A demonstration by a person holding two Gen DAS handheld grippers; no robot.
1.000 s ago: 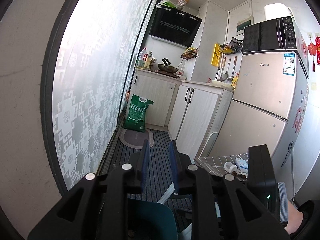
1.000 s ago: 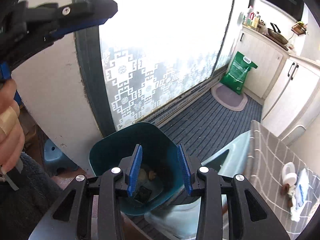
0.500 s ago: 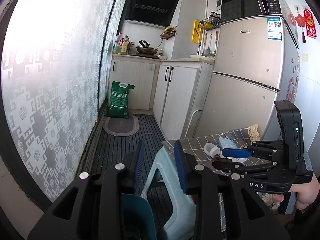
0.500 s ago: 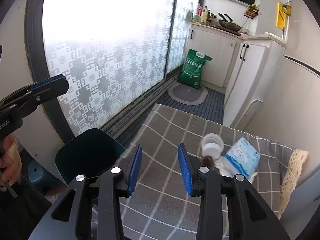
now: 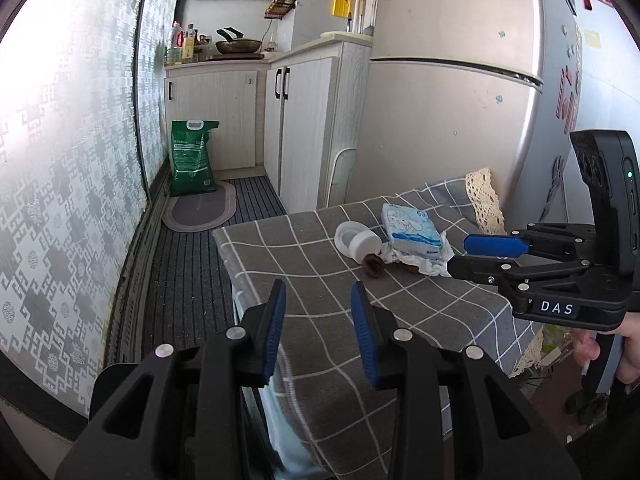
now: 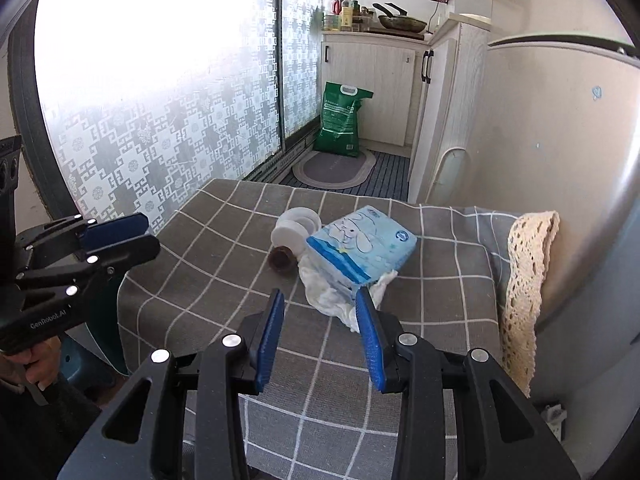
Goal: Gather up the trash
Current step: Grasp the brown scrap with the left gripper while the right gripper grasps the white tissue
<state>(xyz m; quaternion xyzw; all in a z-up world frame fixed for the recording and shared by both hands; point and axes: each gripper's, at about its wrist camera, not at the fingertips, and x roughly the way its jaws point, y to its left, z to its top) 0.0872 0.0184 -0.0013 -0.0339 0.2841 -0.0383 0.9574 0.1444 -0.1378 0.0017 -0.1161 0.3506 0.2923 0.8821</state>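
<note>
Trash lies in a small cluster on the grey checked tablecloth (image 6: pixel 224 264) of a low table: a crumpled white tissue (image 6: pixel 332 300), a small brown scrap (image 6: pixel 281 261) and a white tape roll (image 6: pixel 294 226) on its side. A light blue tissue pack (image 6: pixel 360 246) rests partly on the crumpled tissue and touches the tape roll; the brown scrap sits just in front of the roll.

The right gripper (image 6: pixel 320 334) hangs over the near part of the cloth with its 2 blue pads apart and nothing between them; the edge of the crumpled tissue lies just beyond its right fingertip. In the left wrist view the same gripper (image 5: pixel 460 254) comes in from the right, its tips near the tissue (image 5: pixel 430 266) and not visibly touching it.

The left gripper (image 5: pixel 318 328) is over the table's near left corner, jaws parted and empty, well short of the trash. A dark teal bin (image 6: pixel 106 320) stands on the floor by the table's left side, partly hidden behind the left gripper (image 6: pixel 140 236) in the right wrist view. Behind stand a fridge (image 5: pixel 452 112), white cabinets (image 5: pixel 304 128) and a green bag (image 5: pixel 192 158) on the floor by an oval mat (image 5: pixel 200 210).
</note>
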